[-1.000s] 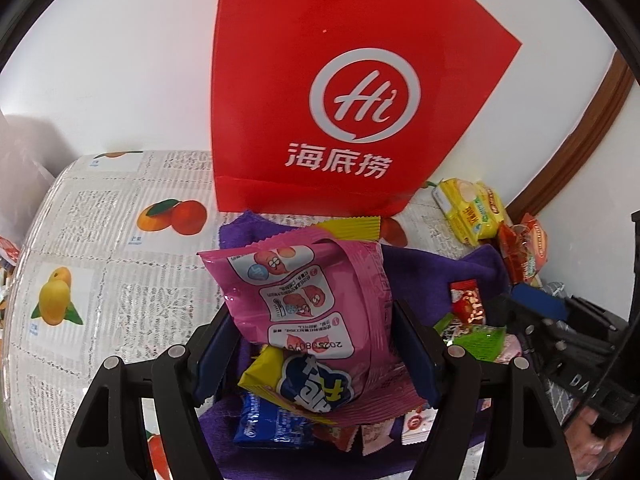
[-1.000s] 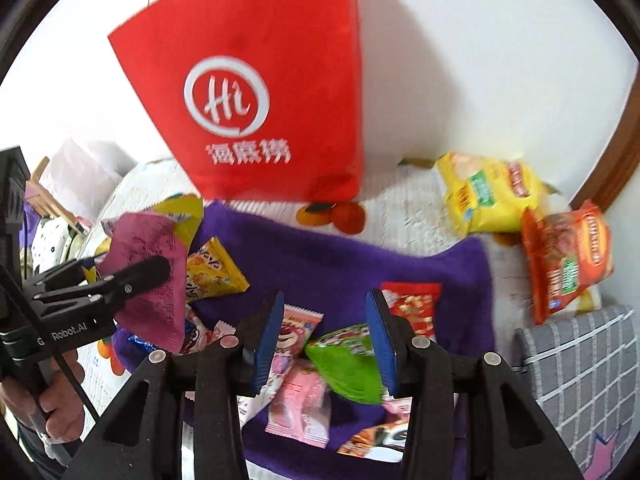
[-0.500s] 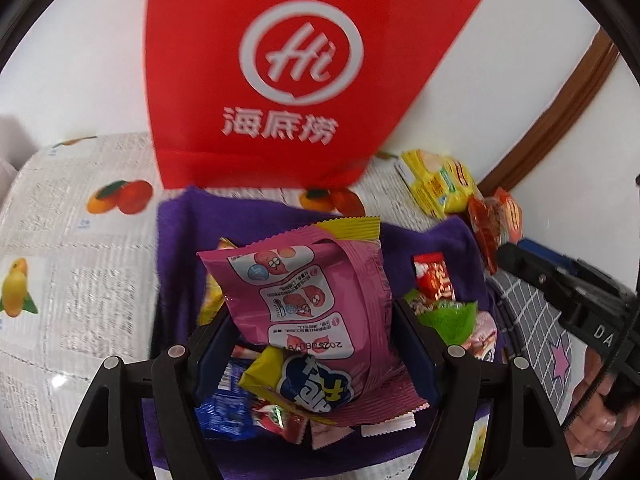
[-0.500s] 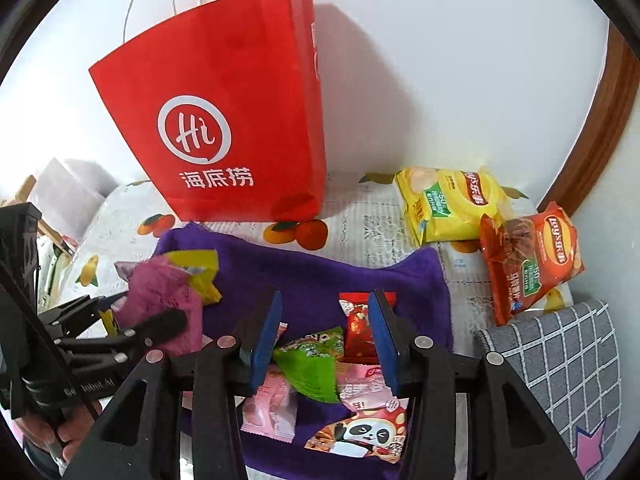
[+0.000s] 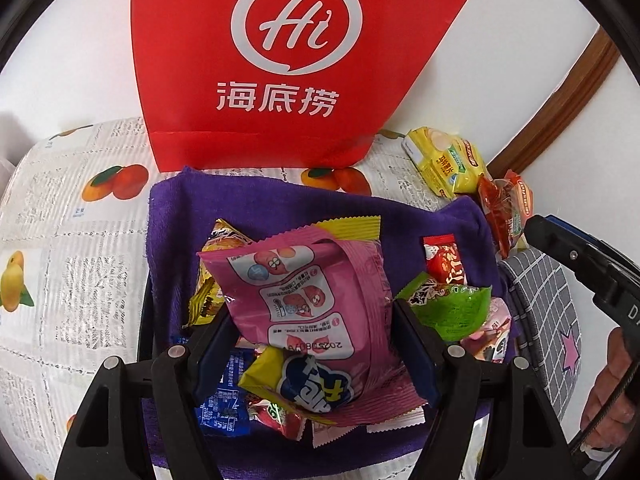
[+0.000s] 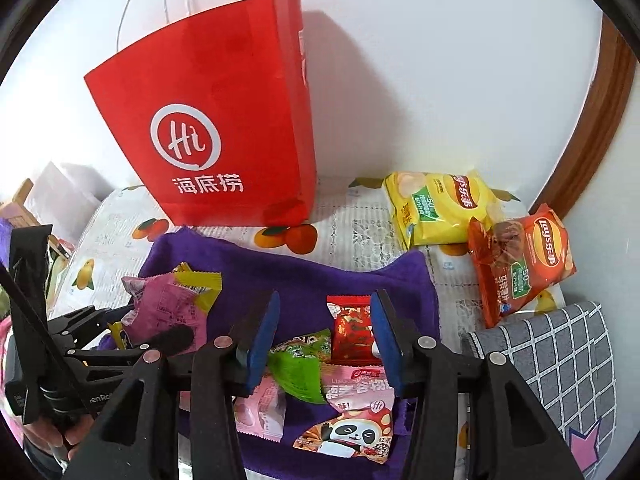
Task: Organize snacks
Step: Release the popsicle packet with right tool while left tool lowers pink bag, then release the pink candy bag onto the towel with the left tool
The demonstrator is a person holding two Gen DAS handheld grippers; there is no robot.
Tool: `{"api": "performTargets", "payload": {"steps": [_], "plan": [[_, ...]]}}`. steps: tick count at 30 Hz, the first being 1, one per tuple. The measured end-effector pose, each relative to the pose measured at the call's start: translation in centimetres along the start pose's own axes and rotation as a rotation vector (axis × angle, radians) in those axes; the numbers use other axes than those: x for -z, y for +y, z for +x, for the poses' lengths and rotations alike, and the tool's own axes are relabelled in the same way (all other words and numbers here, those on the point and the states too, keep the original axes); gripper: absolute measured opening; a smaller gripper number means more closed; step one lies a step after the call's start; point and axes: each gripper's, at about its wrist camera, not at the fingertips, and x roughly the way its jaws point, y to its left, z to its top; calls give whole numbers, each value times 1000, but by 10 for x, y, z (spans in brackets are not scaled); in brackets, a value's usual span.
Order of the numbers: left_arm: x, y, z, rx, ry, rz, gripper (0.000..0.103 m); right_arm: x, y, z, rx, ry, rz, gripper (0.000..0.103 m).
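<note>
Left claw [image 5: 316,344], seen from its own wrist camera, clenched on a pink snack packet [image 5: 316,300] and a yellow-and-blue packet [image 5: 304,388] pressed together between the pads, both lifted clear above the purple towel [image 5: 272,204]. Right claw [image 6: 324,340] released, its jaws having just been opening; they straddle, without pressing, a green packet [image 6: 300,364] and a red packet [image 6: 352,328] lying on the towel, with a pink packet [image 6: 356,388] and a panda-print packet [image 6: 348,436] nearer the camera. The towel lies on the fruit-print cover of the worktop [image 6: 352,232]; its far edge almost meets the foot of the upright red paper bag [image 6: 224,128], which stands against the white wall. Beyond the towel's right edge lie a yellow crisp bag [image 6: 440,208] and an orange crisp bag [image 6: 524,260], the two touching. The towel's middle strip, between the claws and the bag, is bare.
</note>
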Motion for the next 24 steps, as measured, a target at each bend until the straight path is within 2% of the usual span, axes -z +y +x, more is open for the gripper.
{"api": "performTargets", "payload": {"steps": [9, 11, 13, 18, 24], "plan": [[-2, 2, 1, 38, 22, -8, 73, 0, 5, 0, 11, 5, -17, 48], [-2, 0, -1, 33, 14, -5, 74, 0, 7, -2, 9, -2, -28, 48], [-2, -2, -3, 19, 7, 7, 80, 1, 9, -4, 9, -8, -37, 48], [-4, -7, -9, 20, 0, 20, 86, 0, 13, -9, 21, -15, -47, 48], [-7, -8, -21, -14, -27, 28, 86, 0, 16, -22, 15, -42, -32, 51]]}}
